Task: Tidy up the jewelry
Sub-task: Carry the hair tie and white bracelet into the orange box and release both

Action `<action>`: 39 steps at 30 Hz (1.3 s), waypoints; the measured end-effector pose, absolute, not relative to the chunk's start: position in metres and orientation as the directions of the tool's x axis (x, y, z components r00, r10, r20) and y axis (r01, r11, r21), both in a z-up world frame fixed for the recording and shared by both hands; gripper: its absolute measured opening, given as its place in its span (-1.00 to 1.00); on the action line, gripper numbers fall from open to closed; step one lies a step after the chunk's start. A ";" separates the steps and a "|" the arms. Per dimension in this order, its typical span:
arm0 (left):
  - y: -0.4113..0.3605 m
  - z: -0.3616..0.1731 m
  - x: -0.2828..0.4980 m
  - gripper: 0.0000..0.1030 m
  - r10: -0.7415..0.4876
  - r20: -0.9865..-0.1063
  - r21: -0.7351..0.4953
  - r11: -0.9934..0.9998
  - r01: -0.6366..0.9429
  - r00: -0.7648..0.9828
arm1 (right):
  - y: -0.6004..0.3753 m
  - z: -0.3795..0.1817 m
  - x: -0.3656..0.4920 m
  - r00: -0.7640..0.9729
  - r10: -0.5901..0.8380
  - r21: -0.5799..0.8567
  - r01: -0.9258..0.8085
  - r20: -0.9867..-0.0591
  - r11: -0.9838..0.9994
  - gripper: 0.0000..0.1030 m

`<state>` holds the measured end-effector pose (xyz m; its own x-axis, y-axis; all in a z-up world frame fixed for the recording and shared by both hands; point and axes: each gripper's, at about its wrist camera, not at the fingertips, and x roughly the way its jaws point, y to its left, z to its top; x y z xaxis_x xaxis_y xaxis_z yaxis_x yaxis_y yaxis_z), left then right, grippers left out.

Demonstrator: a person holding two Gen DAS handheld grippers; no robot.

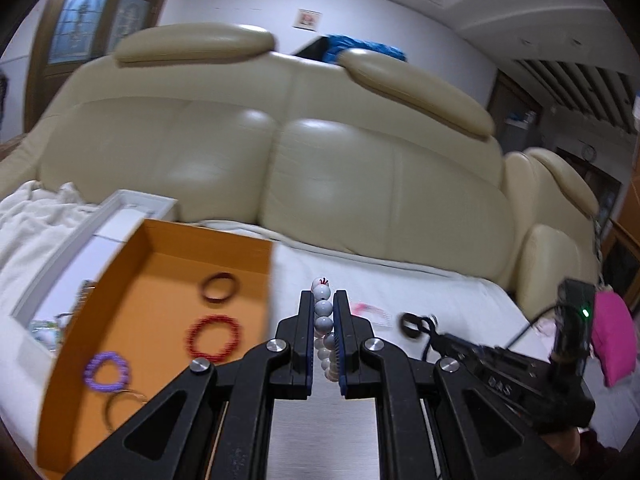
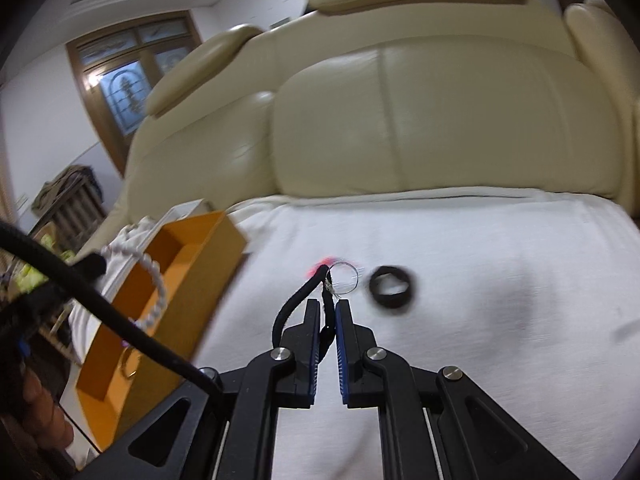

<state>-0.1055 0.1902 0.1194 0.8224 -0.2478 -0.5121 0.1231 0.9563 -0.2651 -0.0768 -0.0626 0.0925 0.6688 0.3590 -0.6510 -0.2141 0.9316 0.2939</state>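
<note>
With jaws clenched on a white bead bracelet [image 1: 323, 320], left gripper [image 1: 323, 300] poised beside the orange tray [image 1: 168, 240]; right gripper [image 2: 328, 308] likewise clamped on a black cord [image 2: 296, 300] bearing a wire ring [image 2: 345, 279]. Already in the tray: dark red band [image 1: 218, 287], red bead bracelet [image 1: 214, 337], purple bead bracelet [image 1: 107, 372]. Loose on the white blanket [image 2: 460, 280] over the sofa seat: black ring [image 2: 391, 286]. Best practice, judged: carry over a bare patch of tray floor, lower close, release gently, avoid tangling cord with beads.
</note>
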 end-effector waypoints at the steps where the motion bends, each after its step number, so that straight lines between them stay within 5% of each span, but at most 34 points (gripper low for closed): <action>1: 0.201 0.118 -0.106 -0.82 -0.226 -0.514 -0.266 0.959 0.098 0.828 | -0.056 0.092 -0.079 0.663 0.369 0.294 -0.228 -0.651 0.928 -0.83; 10: 0.268 0.099 -0.103 -0.83 -0.071 -0.571 -0.245 0.966 -0.088 0.818 | 0.033 0.102 -0.087 0.593 0.497 0.295 -0.409 -0.634 0.863 -0.83; 19: 0.294 0.074 -0.079 -0.82 -0.040 -0.626 -0.222 0.966 -0.129 0.779 | 0.105 0.095 -0.092 0.517 0.587 0.274 -0.559 -0.623 0.783 -0.83; 39: 0.300 0.057 -0.050 -0.82 0.017 -0.661 -0.196 0.961 -0.194 0.750 | 0.131 0.066 -0.080 0.454 0.603 0.260 -0.614 -0.657 0.745 -0.83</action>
